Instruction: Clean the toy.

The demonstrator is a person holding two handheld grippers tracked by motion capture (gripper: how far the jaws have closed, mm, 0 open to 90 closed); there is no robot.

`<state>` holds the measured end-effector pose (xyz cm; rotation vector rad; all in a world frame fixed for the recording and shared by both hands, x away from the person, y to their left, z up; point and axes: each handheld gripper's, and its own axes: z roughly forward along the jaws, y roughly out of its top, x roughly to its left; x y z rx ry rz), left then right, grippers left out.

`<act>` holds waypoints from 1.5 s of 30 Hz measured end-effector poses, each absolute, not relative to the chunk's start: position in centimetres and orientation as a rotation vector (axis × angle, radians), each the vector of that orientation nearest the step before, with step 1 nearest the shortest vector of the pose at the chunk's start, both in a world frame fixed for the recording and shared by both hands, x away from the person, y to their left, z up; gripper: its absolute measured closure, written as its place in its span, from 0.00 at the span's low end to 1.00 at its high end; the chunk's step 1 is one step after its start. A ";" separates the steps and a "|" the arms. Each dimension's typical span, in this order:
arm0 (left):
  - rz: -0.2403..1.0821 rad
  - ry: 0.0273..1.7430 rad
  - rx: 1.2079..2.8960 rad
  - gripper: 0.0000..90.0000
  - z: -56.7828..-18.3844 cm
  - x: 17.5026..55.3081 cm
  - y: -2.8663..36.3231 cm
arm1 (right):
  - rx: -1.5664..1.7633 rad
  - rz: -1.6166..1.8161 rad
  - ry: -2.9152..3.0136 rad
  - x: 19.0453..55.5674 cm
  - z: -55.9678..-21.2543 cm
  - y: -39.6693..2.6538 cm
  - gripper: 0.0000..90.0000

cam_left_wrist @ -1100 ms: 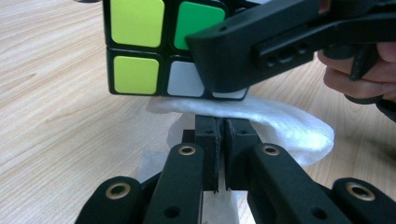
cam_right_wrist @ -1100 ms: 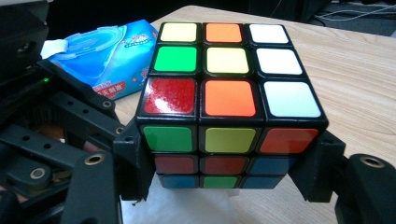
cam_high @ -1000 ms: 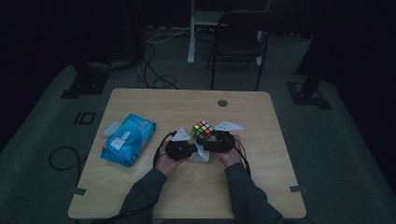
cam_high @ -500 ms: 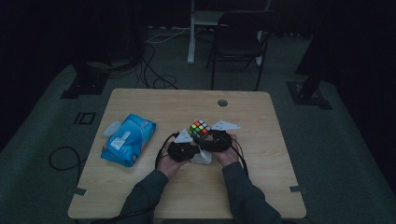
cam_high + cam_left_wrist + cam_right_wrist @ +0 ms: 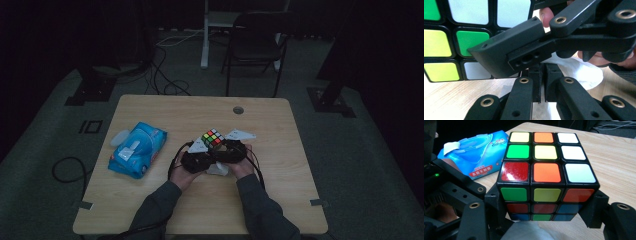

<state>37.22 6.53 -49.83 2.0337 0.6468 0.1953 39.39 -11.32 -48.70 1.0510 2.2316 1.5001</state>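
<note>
The puzzle cube (image 5: 546,177) sits near the middle of the table (image 5: 280,175), clamped between the two jaws of my right gripper (image 5: 546,220). My left gripper (image 5: 541,85) has its jaws closed together on nothing, beside the cube over a white tissue (image 5: 584,72). A blue wipes pack (image 5: 137,149) lies well apart on my left.

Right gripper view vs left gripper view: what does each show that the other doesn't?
Right gripper view alone: the cube's top face and the blue wipes pack. Left gripper view alone: the left gripper's jaws closed together, and the right gripper's jaw crossing close in front. Both: the Rubik's cube, the white tissue and the wooden table.
</note>
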 end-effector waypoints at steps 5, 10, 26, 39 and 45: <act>0.185 0.629 2.034 0.97 -49.9 37.2 6.5 | 1.060 1.511 2.227 39.4 -48.7 -11.4 0.38; 0.170 0.612 2.045 0.97 -50.1 37.0 6.2 | 1.065 1.514 2.220 39.5 -48.6 -11.5 0.38; 0.188 0.625 2.026 0.96 -49.9 37.3 6.8 | 1.080 1.514 2.221 39.4 -48.9 -11.6 0.38; 0.193 0.650 2.023 0.97 -50.2 37.3 7.3 | 1.095 1.505 2.202 39.5 -48.8 -12.1 0.38; 0.200 0.674 2.009 0.97 -50.3 37.2 8.2 | 1.096 1.484 2.194 39.5 -48.9 -12.4 0.38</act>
